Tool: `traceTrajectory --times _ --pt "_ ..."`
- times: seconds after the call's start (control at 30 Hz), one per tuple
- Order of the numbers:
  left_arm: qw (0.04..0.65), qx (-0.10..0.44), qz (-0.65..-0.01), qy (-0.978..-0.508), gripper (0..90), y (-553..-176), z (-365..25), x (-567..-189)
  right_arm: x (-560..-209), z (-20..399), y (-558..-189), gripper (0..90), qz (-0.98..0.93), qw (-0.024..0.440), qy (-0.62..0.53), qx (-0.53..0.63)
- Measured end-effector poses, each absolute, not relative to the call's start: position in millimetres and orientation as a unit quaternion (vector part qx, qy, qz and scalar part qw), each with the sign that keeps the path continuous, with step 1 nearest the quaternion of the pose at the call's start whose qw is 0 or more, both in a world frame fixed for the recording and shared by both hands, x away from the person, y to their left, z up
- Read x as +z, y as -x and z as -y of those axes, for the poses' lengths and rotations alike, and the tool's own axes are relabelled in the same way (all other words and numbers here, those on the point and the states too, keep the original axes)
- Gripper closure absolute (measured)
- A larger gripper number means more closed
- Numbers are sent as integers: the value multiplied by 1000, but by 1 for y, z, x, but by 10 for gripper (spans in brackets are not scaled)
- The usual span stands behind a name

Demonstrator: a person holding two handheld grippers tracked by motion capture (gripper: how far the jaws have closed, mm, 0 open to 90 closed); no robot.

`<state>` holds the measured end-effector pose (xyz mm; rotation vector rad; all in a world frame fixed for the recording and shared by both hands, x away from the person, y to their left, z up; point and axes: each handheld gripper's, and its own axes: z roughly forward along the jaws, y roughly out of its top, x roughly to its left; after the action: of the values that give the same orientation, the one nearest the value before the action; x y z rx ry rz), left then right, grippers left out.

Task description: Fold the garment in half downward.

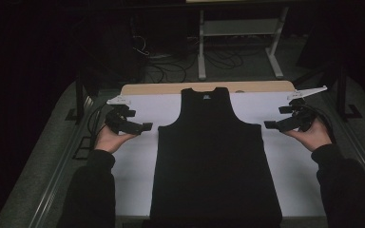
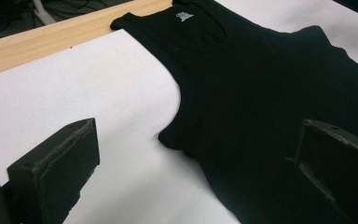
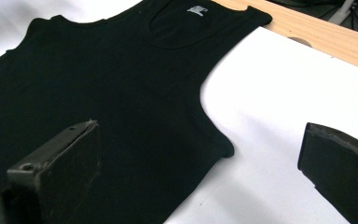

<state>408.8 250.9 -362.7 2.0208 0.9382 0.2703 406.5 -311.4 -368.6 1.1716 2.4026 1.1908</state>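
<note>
Currently a black tank top (image 1: pixel 216 156) is laid flat, front up, at the middle of a white sheet (image 1: pixel 138 166), neck toward the far edge, hem at the near edge. The left gripper (image 1: pixel 146 126) is held just beside the left armhole, apart from the cloth; in the left gripper view its jaws are seen spread wide, with the armpit corner of the tank top (image 2: pixel 261 107) between them and nothing clamped. The right gripper (image 1: pixel 269 125) is held just beside the right armhole, likewise off the fabric; in the right gripper view its jaws are spread wide around the other armpit corner of the tank top (image 3: pixel 112 93), nothing gripped. Each gripper is carried by a hand in a dark sleeve, the left hand (image 1: pixel 110 139) and the right hand (image 1: pixel 313 136) palms up. No obstruction is seen between grippers and garment. The sheet is laid over a light wooden board (image 1: pixel 247 87), whose strip is exposed along the far edge. Behind the table a white metal stand (image 1: pixel 240 28) and loose cables (image 1: pixel 171 66) are seen on a grey floor; the rest of the room is dark. A small white label (image 2: pixel 184 16) is printed inside the neckline; its text is too small to be read.
</note>
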Motion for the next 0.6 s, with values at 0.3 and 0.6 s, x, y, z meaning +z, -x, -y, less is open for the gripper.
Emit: traceTrajectory --times 0.3,0.6 --pt "427 97 -388 -811 0 -420 -250 -376 -379 310 -415 0 -816 101 -402 403" --pt "412 86 -401 -814 0 -431 -249 -392 -388 311 -424 0 -810 98 -411 407"
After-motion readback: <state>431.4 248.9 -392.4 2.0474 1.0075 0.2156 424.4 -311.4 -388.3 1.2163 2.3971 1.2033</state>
